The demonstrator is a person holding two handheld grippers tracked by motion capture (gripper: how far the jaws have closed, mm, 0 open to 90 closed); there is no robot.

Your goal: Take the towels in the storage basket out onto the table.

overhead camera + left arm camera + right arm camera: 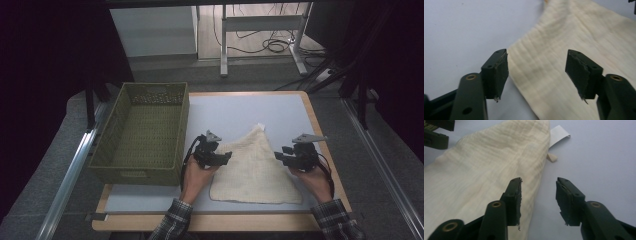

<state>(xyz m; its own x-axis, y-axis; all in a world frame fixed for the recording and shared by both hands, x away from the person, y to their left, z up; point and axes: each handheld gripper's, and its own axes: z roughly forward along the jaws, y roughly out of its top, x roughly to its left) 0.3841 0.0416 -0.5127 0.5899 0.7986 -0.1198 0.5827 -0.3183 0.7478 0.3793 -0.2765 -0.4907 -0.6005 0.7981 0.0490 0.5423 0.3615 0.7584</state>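
A cream ribbed cloth (255, 167) lies folded into a triangle on the pale mat, its tip pointing away from me with a small white label (559, 135) beside it. My left gripper (226, 156) sits at the cloth's left slanted edge, jaws apart with nothing pinched between them. In the left gripper view the cloth (564, 57) lies flat under the open left gripper (537, 72). My right gripper (279, 155) is at the cloth's right slanted edge, also open and holding nothing. The right gripper (538, 200) straddles the edge of the cloth (489, 167).
A green woven basket (145, 132) stands on the table's left half, close to the left hand. The mat (235, 112) is bordered by the wooden table rim (320, 130). Beyond the table are a desk frame and cables on the floor.
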